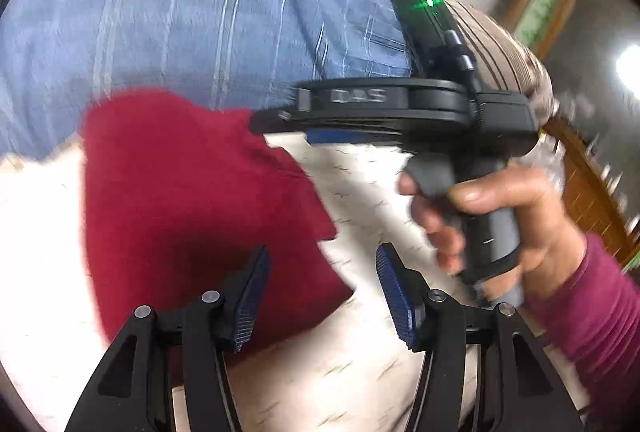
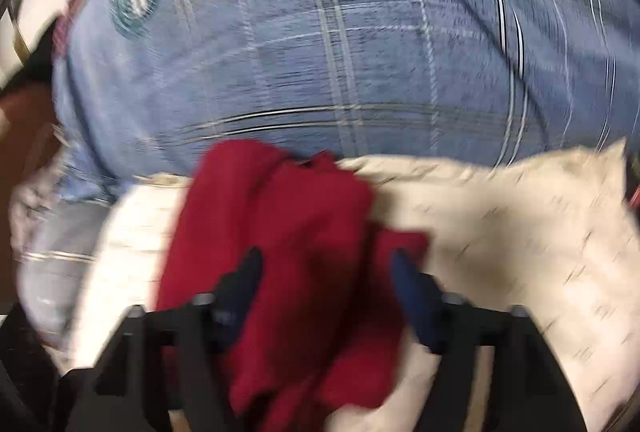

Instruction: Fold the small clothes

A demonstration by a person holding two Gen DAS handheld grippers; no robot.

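A small dark red garment [image 1: 180, 200] lies on a cream cloth surface [image 1: 360, 372]. It also shows in the right wrist view [image 2: 296, 256], partly folded over itself. My left gripper [image 1: 320, 292] is open just above the garment's right edge, holding nothing. My right gripper [image 2: 326, 296] is open over the garment's near part, holding nothing. In the left wrist view the right gripper's black body [image 1: 400, 108] is held by a hand [image 1: 500, 216] above the garment's far right corner. Both views are motion-blurred.
A blue plaid blanket [image 2: 340, 52] with white lines fills the far side behind the cream cloth [image 2: 520, 232]. It also shows in the left wrist view [image 1: 200, 12]. Wooden furniture [image 1: 592, 192] stands at the right.
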